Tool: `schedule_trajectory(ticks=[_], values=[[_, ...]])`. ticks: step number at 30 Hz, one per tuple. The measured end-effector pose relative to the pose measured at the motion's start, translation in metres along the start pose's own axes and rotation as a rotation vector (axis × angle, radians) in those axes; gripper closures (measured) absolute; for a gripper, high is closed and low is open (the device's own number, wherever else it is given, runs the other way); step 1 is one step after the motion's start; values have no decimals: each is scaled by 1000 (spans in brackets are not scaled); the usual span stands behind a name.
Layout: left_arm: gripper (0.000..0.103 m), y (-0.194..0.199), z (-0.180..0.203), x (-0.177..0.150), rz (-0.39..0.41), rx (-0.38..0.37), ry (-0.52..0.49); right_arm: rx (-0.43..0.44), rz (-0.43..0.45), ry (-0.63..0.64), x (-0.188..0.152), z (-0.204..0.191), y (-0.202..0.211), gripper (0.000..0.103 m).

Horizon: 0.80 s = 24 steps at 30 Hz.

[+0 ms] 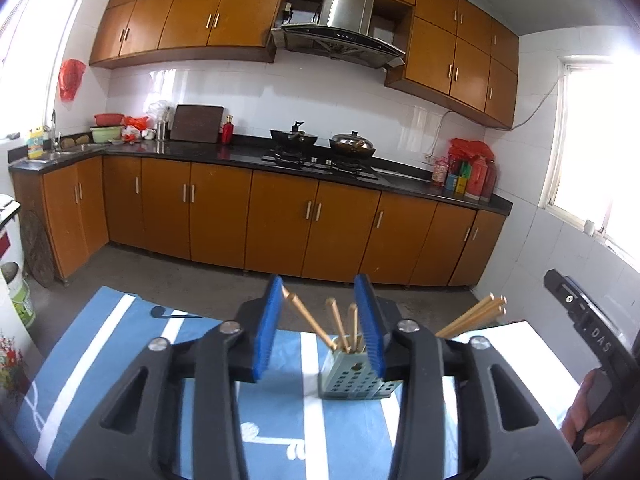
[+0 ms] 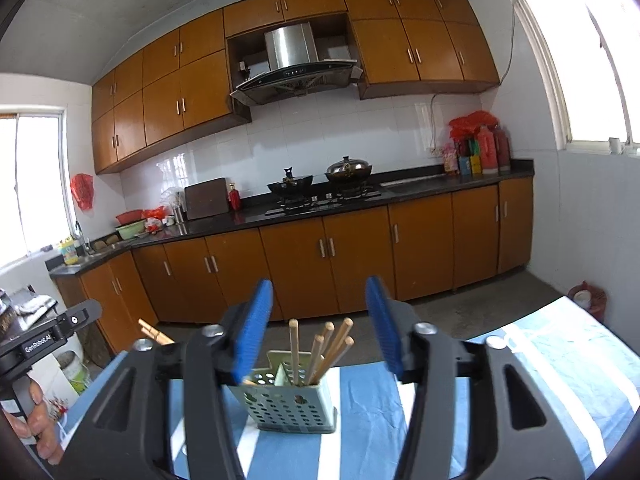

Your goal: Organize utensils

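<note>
A: Standing on the blue-and-white striped cloth [image 2: 360,432] is a pale green perforated utensil holder [image 2: 288,404], upright, with a divider splitting it into compartments.

B: What's in it?

A: Wooden chopsticks [image 2: 320,352], several of them, leaning at different angles in the right-hand compartment as the right wrist view shows it. The left-hand compartment's contents I can't make out; a blue pad covers most of it.

B: And the grippers?

A: The right gripper [image 2: 320,328] has its blue pads spread wide, nothing pressed between them, with the holder seen in the gap beyond. The left gripper [image 1: 322,320] is parted more narrowly; chopsticks show between its pads, and one stick's tip meets the left pad's edge, though whether they touch I can't tell. No grip either way.

B: Anything else?

A: More chopstick ends [image 1: 476,314] poke out at the right of the left wrist view.
</note>
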<state>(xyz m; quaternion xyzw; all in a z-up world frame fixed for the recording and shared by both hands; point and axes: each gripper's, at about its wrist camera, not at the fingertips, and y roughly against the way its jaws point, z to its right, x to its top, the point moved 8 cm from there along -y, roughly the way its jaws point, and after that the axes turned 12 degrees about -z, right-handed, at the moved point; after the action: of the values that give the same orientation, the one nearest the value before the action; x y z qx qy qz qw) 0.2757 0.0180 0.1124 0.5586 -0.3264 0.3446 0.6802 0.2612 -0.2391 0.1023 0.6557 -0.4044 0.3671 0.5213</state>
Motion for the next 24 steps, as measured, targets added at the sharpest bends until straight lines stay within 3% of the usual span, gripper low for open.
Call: schedule_trajectory(ticks=[4, 8, 9, 17, 24], values=[[38, 19, 0, -16, 26, 24, -36, -45, 56, 38, -12, -3, 25, 7], [9, 44, 0, -37, 65, 34, -64, -63, 81, 61, -27, -5, 43, 2], [6, 49, 0, -41, 74, 37, -69, -67, 78, 72, -31, -7, 46, 2], [4, 71, -6, -97, 87, 132, -130, -80, 7, 85, -74, -6, 63, 2], [4, 67, -29, -144, 30, 134, -59, -56, -67, 101, -121, -11, 67, 2]])
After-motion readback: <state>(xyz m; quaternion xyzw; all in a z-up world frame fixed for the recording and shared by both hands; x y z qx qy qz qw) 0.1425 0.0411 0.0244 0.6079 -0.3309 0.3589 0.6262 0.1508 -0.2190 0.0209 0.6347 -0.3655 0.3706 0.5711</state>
